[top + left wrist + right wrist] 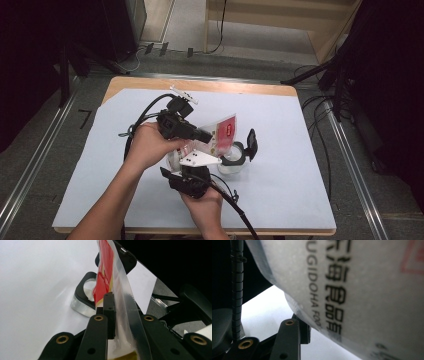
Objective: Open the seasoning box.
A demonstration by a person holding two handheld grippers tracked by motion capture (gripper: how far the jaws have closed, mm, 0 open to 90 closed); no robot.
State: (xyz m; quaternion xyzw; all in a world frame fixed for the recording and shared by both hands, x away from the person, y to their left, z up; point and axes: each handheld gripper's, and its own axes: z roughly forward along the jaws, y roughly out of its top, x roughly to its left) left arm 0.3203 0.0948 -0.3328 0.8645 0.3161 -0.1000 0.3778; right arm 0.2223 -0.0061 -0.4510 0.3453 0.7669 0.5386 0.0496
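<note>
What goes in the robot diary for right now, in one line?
left gripper: shut on bag | right gripper: holding bag | jar: open, under bag

Looking down and forward from above onto the table (300,200); riding close along each gripper's jaws, nearly touching the pouch (223,131) (117,290) (362,290), sharing it across all three views.

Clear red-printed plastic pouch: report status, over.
Both tongs, left and right, shut on the clear red-printed plastic pouch. Pouch held above the open black-lidded clear jar. Nothing in between.
</note>
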